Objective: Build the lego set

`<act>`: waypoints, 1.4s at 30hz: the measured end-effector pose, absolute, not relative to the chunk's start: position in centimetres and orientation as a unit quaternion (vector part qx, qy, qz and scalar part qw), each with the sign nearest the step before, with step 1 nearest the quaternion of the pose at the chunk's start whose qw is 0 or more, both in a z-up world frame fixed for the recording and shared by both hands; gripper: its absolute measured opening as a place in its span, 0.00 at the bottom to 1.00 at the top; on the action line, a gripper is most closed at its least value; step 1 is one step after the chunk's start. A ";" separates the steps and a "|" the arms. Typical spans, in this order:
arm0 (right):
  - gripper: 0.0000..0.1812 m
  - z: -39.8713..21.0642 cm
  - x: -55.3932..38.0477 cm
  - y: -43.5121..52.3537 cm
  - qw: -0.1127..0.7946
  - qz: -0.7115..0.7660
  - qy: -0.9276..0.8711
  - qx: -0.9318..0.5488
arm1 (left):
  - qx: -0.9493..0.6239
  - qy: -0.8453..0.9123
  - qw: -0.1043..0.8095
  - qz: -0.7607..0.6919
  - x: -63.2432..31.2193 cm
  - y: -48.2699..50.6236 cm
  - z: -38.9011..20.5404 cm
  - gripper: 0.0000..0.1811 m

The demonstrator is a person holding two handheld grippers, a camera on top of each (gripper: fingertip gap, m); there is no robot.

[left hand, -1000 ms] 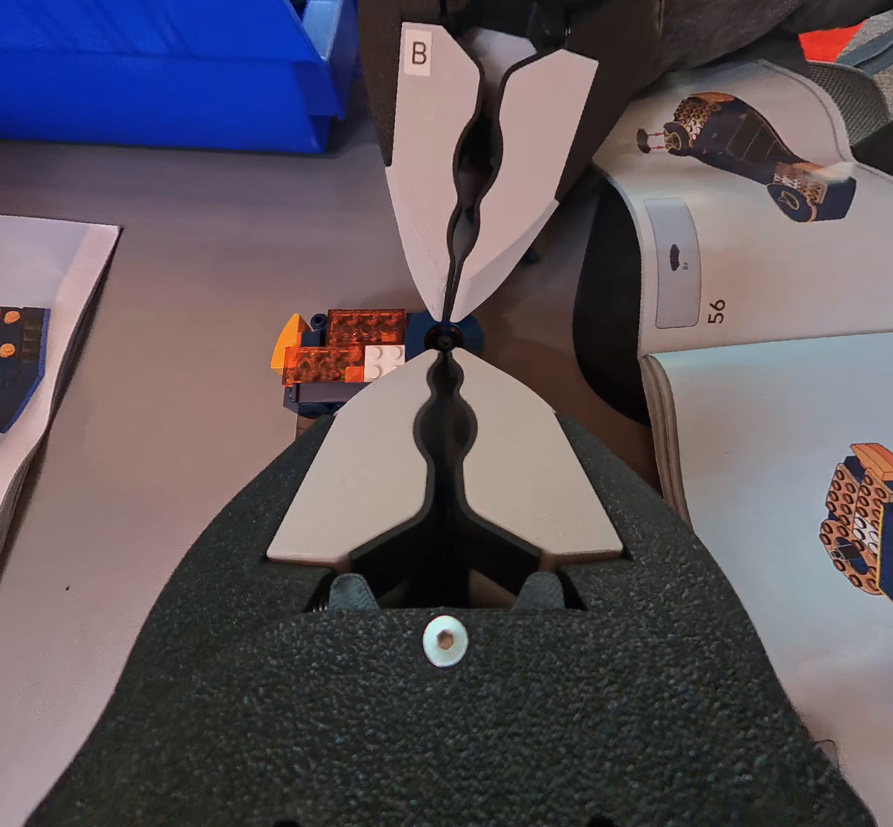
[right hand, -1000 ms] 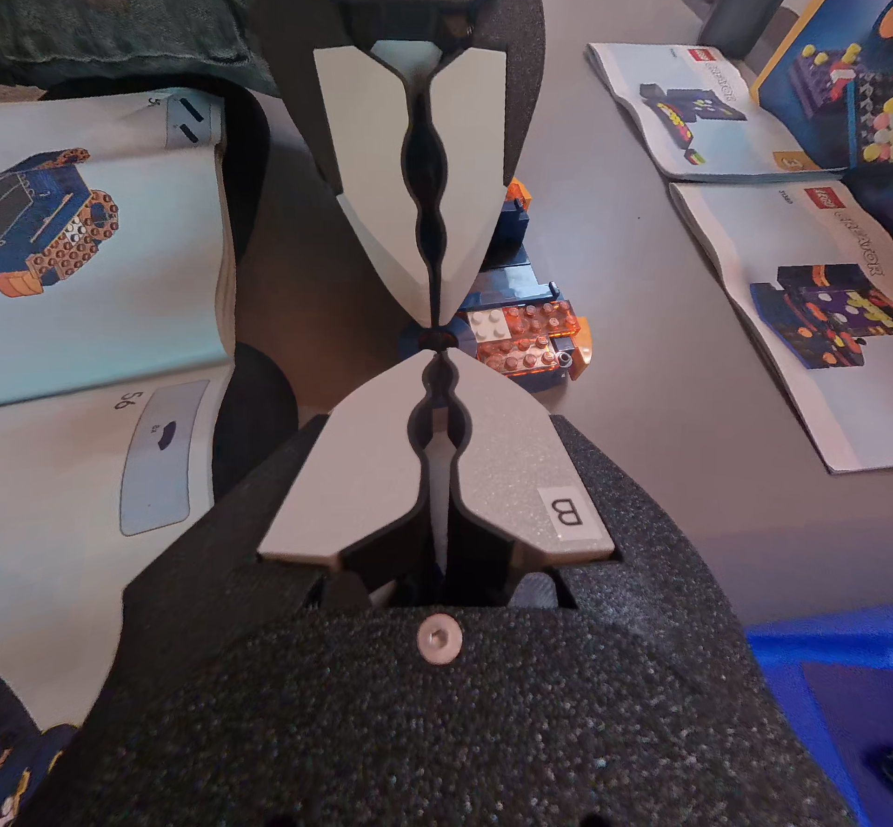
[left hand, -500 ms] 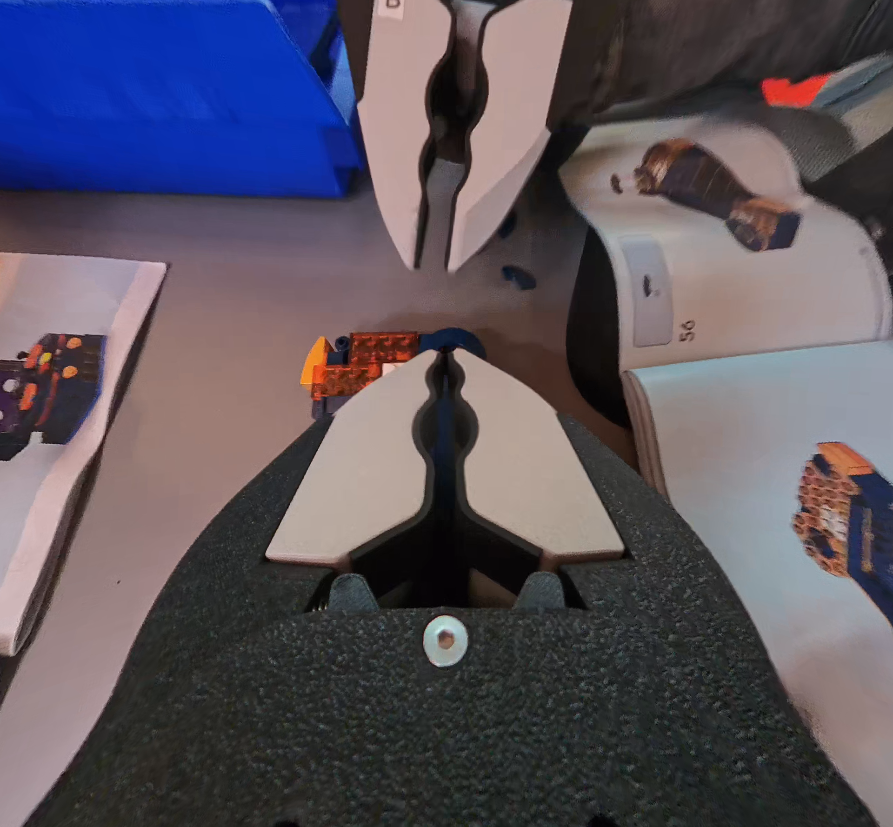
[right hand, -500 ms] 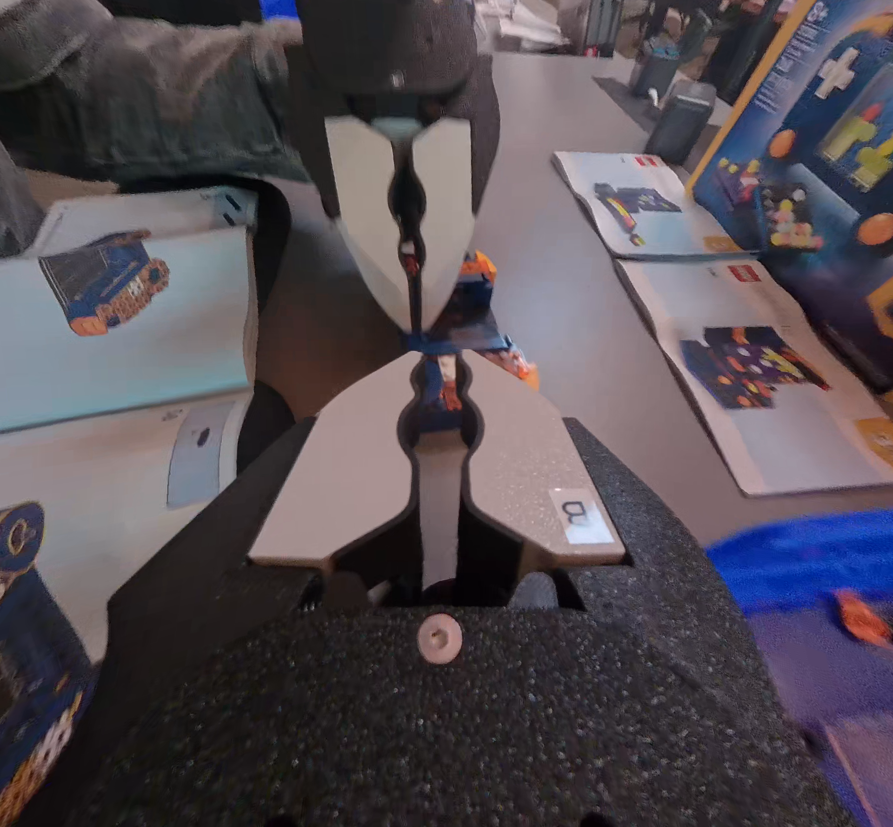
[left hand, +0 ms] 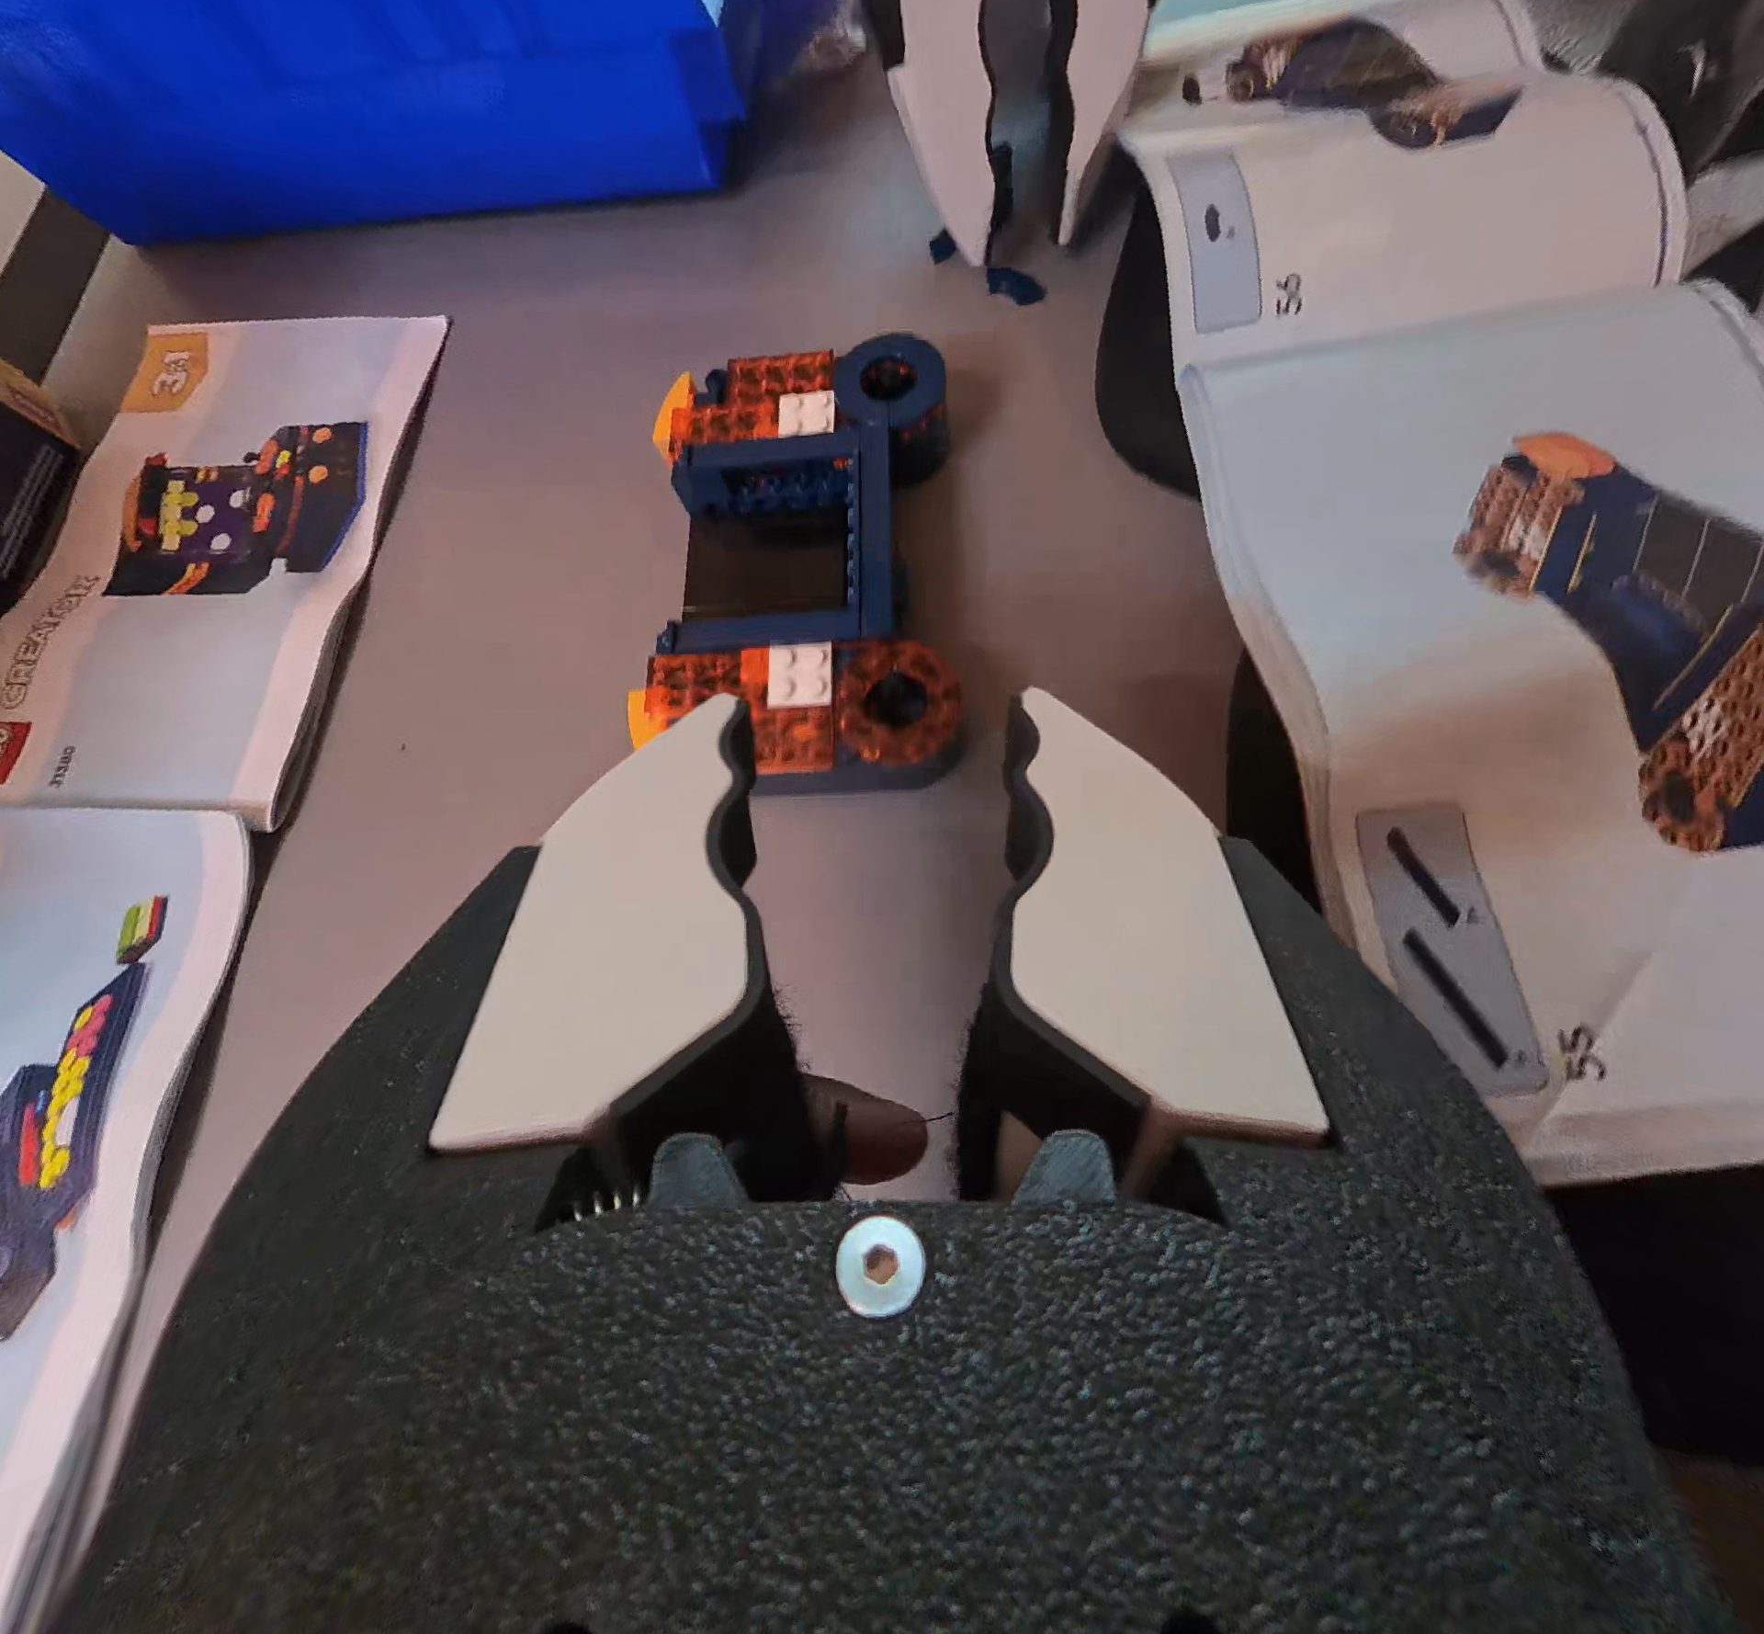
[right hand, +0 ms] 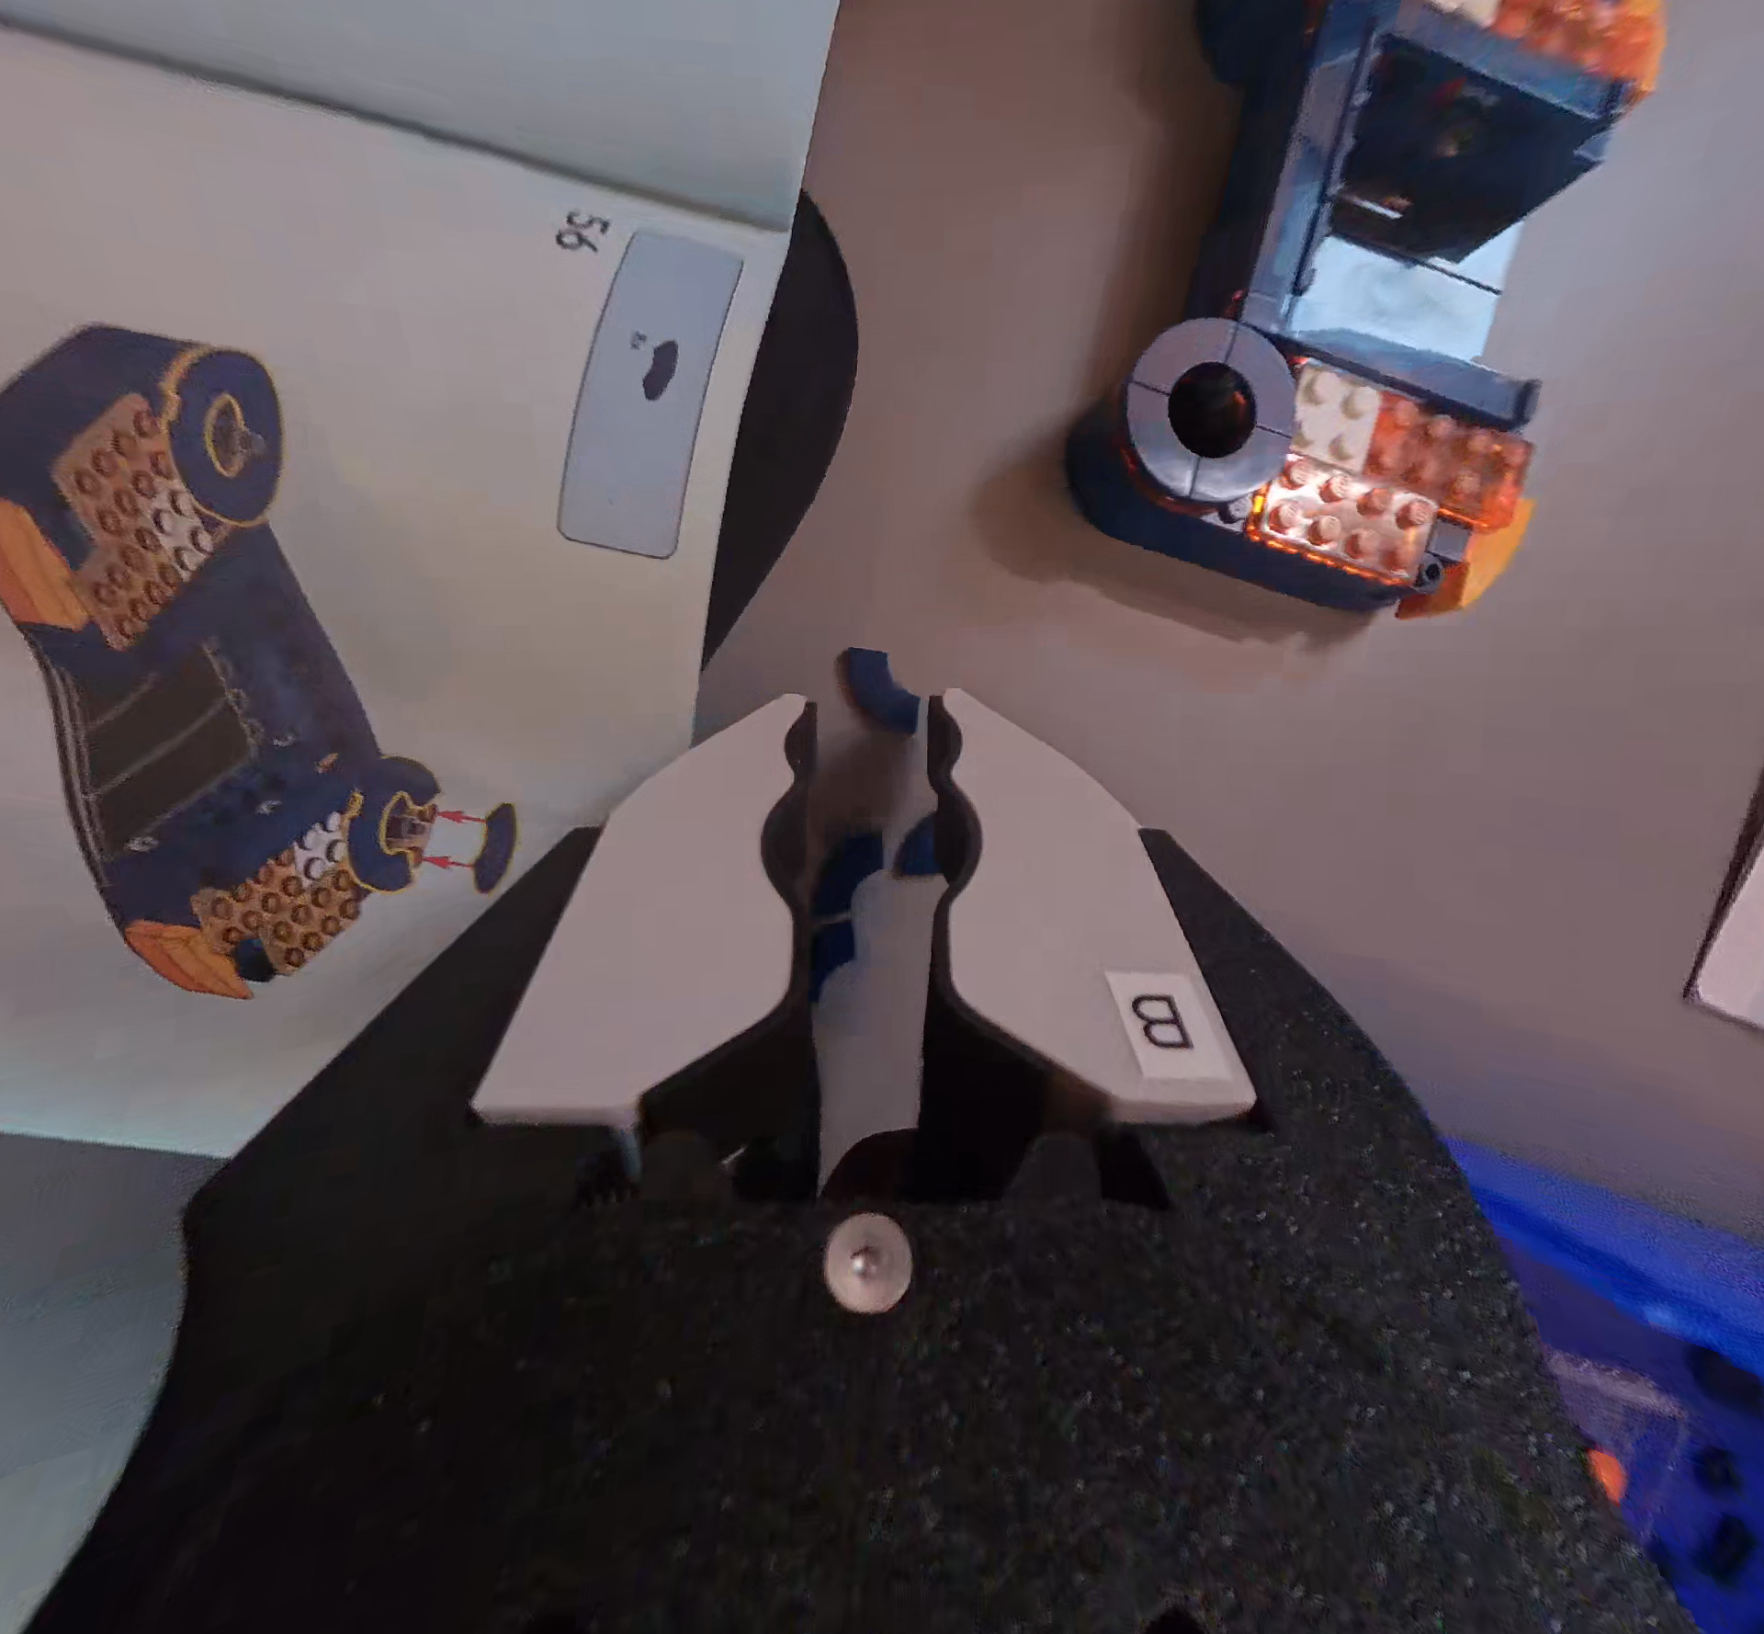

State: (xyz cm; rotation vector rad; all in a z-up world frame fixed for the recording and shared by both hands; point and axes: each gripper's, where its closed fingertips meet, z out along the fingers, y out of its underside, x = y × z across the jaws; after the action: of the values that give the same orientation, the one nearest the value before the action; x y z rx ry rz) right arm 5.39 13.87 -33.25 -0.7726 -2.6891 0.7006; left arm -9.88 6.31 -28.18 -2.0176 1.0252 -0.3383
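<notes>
The part-built lego model (left hand: 802,557), dark blue with clear orange bricks and two white ones, lies on the grey table; it also shows in the right wrist view (right hand: 1336,347). My left gripper (left hand: 878,708) is open and empty, just short of the model's near end. My right gripper (right hand: 873,705) is slightly open, pointing down at the table beside the model. Several small dark blue curved pieces (right hand: 873,681) lie under and just past its tips; whether it touches them I cannot tell. The right gripper (left hand: 1019,247) and those loose pieces (left hand: 1014,285) also show beyond the model in the left wrist view.
An open instruction booklet (left hand: 1432,538) lies right of the model, curling up; it also shows in the right wrist view (right hand: 382,538). Two more booklets (left hand: 220,557) lie at the left. A blue bin (left hand: 334,41) stands at the back left, and a bin (right hand: 1623,1302) shows beside my right gripper. My right fingertips sit around 20 cm from my left ones.
Both grippers were shut tip to tip at the model's blue ring. The right one let go first and moved to the loose blue pieces. The left has since opened and drawn back.
</notes>
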 end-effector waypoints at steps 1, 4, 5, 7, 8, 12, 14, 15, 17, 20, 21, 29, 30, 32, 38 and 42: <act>0.11 -33.6 5.4 13.8 0.120 0.231 -0.932 -0.254 | -0.801 0.417 0.411 -0.123 -10.3 6.2 -28.6 0.29; 0.06 -33.9 5.5 13.5 0.097 0.219 -0.941 -0.240 | -0.801 0.433 0.401 -0.101 -11.2 6.4 -29.6 0.33; 0.05 -33.9 5.5 13.5 0.095 0.217 -0.940 -0.245 | -0.796 0.438 0.403 -0.108 -11.0 6.5 -29.9 0.34; 0.05 -33.9 5.5 13.5 0.101 0.220 -0.936 -0.257 | -0.789 0.449 0.404 -0.112 -10.7 6.8 -30.6 0.34; 0.05 -33.9 5.5 13.5 0.107 0.227 -0.932 -0.264 | -0.788 0.453 0.403 -0.109 -10.6 7.0 -31.0 0.34; 0.04 -33.9 5.5 13.6 0.124 0.251 -0.913 -0.297 | -0.780 0.463 0.416 -0.067 -10.0 7.7 -32.0 0.30; 0.04 -33.6 5.4 13.6 0.133 0.265 -0.903 -0.310 | -0.776 0.461 0.429 -0.040 -9.9 8.0 -32.1 0.30; 0.04 -33.3 5.3 13.6 0.139 0.273 -0.897 -0.318 | -0.775 0.457 0.435 -0.032 -9.7 8.1 -32.1 0.29; 0.04 -32.2 4.8 13.7 0.154 0.294 -0.878 -0.344 | -0.774 0.449 0.447 -0.016 -9.2 8.4 -32.1 0.26; 0.04 -29.6 3.3 12.9 0.172 0.350 -0.830 -0.398 | -0.781 0.424 0.459 0.000 -8.2 8.9 -32.1 0.26; 0.04 -28.7 2.6 12.5 0.179 0.369 -0.811 -0.417 | -0.781 0.419 0.462 -0.002 -7.7 9.0 -32.1 0.26; 0.04 -29.0 -2.8 9.0 0.198 0.348 -0.752 -0.524 | -0.751 0.378 0.535 -0.079 -6.6 8.8 -28.8 0.21; 0.04 -29.6 -3.2 8.8 0.200 0.331 -0.752 -0.533 | -0.748 0.380 0.538 -0.082 -6.7 8.6 -28.8 0.20; 0.04 -30.1 -3.7 8.2 0.201 0.322 -0.746 -0.547 | -0.746 0.388 0.534 -0.084 -6.8 8.2 -29.1 0.17; 0.04 -30.0 -5.1 8.5 0.233 0.285 -0.705 -0.606 | -0.745 0.411 0.518 -0.088 -6.4 7.6 -30.1 0.13; 0.04 -30.4 -5.5 8.2 0.230 0.268 -0.694 -0.628 | -0.733 0.419 0.531 -0.077 -6.2 7.4 -29.7 0.10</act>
State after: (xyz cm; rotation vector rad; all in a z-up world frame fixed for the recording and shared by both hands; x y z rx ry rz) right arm -5.45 8.19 -30.38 -1.7266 -1.9094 0.7374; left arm -6.21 7.43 -29.68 -1.7480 0.9985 -0.1829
